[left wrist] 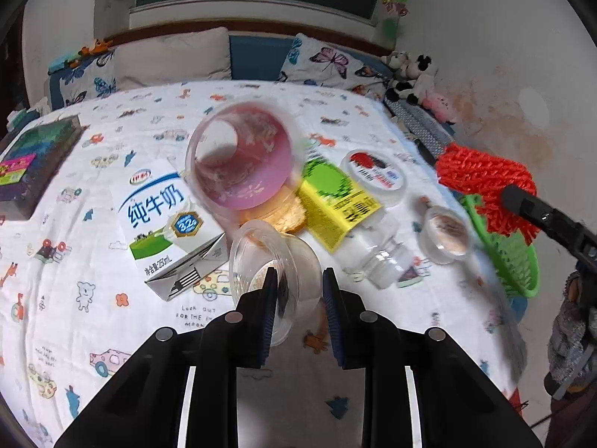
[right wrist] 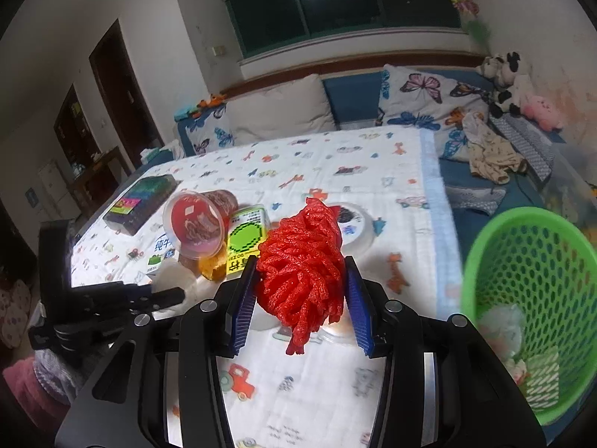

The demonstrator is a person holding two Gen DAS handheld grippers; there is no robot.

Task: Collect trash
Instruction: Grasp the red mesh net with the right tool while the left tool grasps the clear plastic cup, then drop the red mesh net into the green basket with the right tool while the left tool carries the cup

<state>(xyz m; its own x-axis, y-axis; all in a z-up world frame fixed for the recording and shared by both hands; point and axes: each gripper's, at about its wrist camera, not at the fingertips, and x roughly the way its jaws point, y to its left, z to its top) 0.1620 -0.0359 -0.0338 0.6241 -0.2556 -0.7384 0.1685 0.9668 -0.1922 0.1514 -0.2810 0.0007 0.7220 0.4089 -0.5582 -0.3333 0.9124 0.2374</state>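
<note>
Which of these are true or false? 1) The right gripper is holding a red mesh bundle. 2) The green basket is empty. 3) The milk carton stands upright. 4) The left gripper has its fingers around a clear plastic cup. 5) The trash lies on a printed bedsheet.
1) True: the right gripper clamps the red mesh bundle.
2) False: the green basket already holds some pale wrappers.
3) False: the milk carton lies flat.
4) True: the left gripper has a clear plastic cup between its fingers.
5) True: the printed bedsheet carries it all.
</note>
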